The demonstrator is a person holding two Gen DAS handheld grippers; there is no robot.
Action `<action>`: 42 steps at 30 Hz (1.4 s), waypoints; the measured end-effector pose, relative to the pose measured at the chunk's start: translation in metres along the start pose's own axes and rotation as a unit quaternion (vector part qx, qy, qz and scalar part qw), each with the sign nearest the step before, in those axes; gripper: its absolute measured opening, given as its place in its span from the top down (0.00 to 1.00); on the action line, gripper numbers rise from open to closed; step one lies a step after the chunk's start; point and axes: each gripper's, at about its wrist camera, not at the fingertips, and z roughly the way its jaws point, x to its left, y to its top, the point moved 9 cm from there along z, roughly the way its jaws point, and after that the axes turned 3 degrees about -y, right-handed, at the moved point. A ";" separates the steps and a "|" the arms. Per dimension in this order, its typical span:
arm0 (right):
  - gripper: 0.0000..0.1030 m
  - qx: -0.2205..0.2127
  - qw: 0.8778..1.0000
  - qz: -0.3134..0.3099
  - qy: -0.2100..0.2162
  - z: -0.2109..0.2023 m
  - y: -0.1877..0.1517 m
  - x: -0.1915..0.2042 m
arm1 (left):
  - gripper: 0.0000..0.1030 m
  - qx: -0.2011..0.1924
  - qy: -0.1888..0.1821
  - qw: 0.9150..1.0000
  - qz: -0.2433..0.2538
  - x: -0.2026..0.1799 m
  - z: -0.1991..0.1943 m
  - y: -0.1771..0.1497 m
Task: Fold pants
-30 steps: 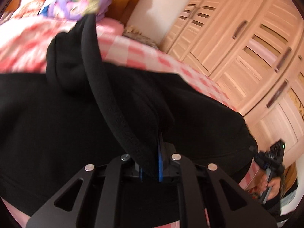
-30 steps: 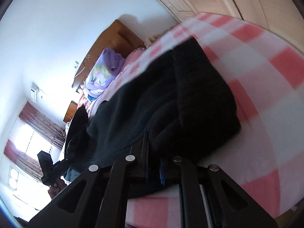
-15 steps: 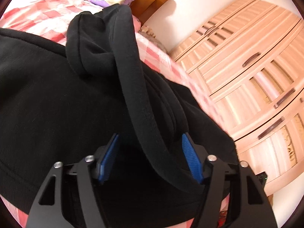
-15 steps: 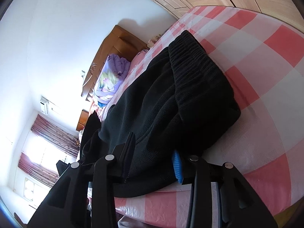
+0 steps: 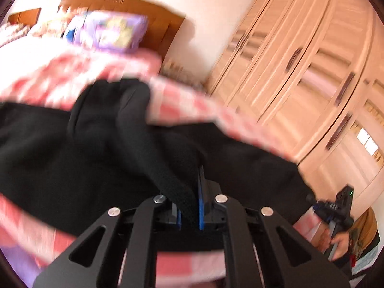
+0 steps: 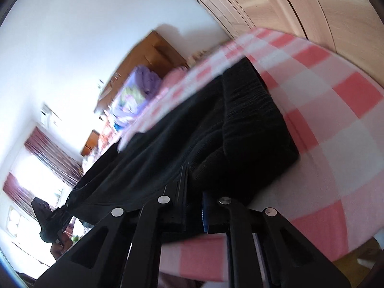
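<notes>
Both the left gripper (image 5: 189,206) and right gripper (image 6: 194,204) pinch the pants (image 5: 72,158), bunched ahead on the bed (image 6: 336,124); folding looks barely begun.

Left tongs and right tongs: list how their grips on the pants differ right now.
The left tongs pinch a narrow ribbed strip of the black pants, lifted off the checked bedsheet; the right tongs clamp a thick bunched edge lying low on the sheet. The left tongs show both blue pads; the right tongs show only one, the cloth hiding the other. Both are shut on the same garment.
</notes>
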 end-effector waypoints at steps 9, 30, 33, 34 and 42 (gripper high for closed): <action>0.91 0.001 0.999 0.023 0.036 -0.002 0.000 0.002 | 0.91 0.013 0.015 0.999 -0.034 0.030 0.009 -0.028; 0.57 0.003 0.997 0.073 0.007 -0.029 -0.001 -0.022 | 0.82 0.054 0.040 0.998 -0.017 0.038 0.024 -0.040; 0.04 -0.037 0.996 0.078 -0.005 -0.042 0.012 -0.032 | 0.81 0.053 0.035 0.998 -0.023 0.037 0.024 -0.041; 0.04 -0.036 0.996 0.079 0.000 -0.042 0.015 -0.033 | 0.81 0.053 0.035 0.998 -0.024 0.037 0.024 -0.042; 0.20 -0.002 0.997 0.074 -0.025 -0.002 0.024 -0.027 | 0.79 0.054 0.040 0.998 -0.019 0.034 0.024 -0.042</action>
